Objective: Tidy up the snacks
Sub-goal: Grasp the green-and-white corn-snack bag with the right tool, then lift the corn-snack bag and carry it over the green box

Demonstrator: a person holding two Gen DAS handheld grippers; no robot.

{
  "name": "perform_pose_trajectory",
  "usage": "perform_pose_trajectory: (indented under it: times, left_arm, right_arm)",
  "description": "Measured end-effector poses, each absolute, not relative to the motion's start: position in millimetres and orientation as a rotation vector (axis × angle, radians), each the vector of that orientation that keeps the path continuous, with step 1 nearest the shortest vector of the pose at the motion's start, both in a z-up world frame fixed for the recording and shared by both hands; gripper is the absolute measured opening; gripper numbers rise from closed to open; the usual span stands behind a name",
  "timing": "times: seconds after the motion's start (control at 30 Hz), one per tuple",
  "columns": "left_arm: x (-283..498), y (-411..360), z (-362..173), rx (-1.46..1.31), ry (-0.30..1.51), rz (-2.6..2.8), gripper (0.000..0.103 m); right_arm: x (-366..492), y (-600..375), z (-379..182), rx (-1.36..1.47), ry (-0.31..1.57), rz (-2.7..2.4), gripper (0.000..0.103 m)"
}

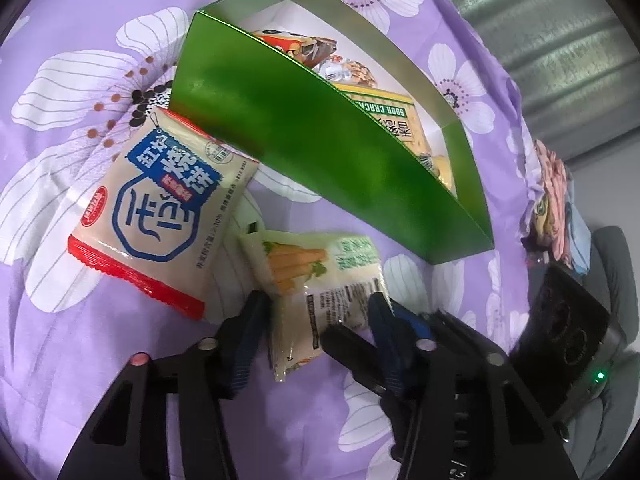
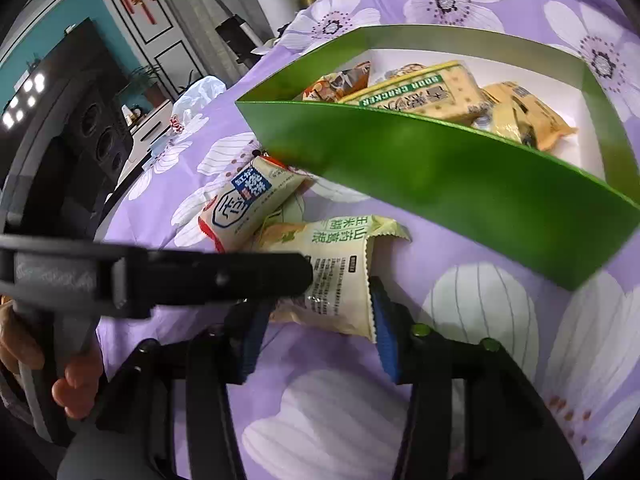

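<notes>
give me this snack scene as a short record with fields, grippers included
surface: purple floral cloth
container: green box, open, already holding several snack packets
loose packets: pale yellow-green packet; beige packet with blue label and red edge, partly overlapping it
left gripper: closed on the pale yellow-green packet
right gripper: closed on the same packet
left to do: both loose packets lie outside the box

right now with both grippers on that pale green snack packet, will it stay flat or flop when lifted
Probably flops: the pale green snack packet looks like thin, creased film. Likely light, a small puffy pouch. The left gripper and right gripper pinch it, so glossy wrap may slip or contents crush.
</notes>
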State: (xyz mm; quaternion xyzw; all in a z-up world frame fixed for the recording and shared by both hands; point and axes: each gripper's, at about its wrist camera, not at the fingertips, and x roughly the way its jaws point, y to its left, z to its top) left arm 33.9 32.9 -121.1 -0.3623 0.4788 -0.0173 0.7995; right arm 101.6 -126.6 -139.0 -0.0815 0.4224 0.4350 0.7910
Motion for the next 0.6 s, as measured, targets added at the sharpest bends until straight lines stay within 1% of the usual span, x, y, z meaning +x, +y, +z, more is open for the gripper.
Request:
perform_pose_trajectory:
  times: [0.2,0.27,0.33,0.6]
  left_arm:
    - [30,23,-118,-0.692,1.032,-0.071,0.037]
    - [26,20,-116,-0.673,1.030,-0.084,0.035]
    - [22,18,-112,-0.658,1.028,-0.091,0.034]
    - [3,3,-87,-0.598,0.990,-0.136,0.034]
  right_arm:
    - [86,-131,-137,-0.178,0.896,0.890,0.036]
    - [78,-132,-136,-0.184,0.886,0.879,0.033]
    - [70,-135,-134,-0.185,0.879,0.871,0.026]
    - [41,-147,-117,-0.176,0.826,0.836,0.025]
